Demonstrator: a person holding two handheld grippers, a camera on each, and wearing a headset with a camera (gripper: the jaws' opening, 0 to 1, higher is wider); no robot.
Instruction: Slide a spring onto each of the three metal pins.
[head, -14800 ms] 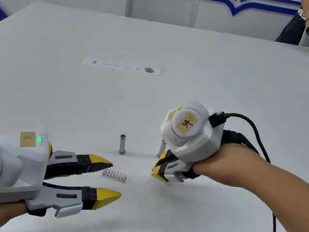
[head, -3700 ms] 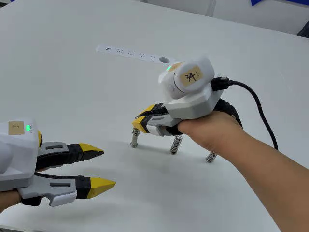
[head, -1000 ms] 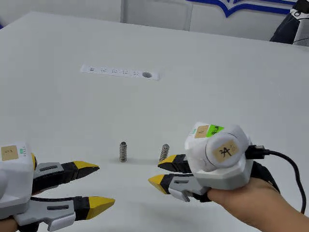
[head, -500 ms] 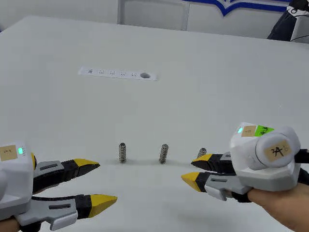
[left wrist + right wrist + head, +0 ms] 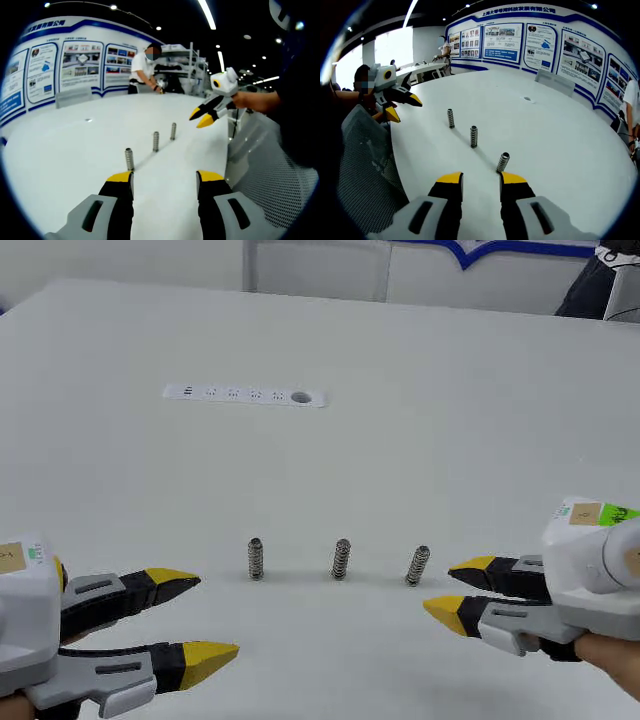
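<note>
Three metal pins stand in a row between the two grippers, each sheathed in a spring. The first pin (image 5: 255, 558) is ahead of the left gripper (image 5: 214, 615) and a little to its side. The middle pin (image 5: 341, 558) sits between the two grippers. The third pin (image 5: 417, 565), leaning slightly, is just off the tips of the right gripper (image 5: 440, 586). Both grippers hover with jaws parted, the left wider, and hold nothing. The sliding step looks finished, so the next move probably calls only for steadying the tilted third pin or drawing back over the table (image 5: 450, 440).

Left gripper (image 5: 164, 175) gapes before three spring-clad pins (image 5: 155, 141) (a row)
</note>
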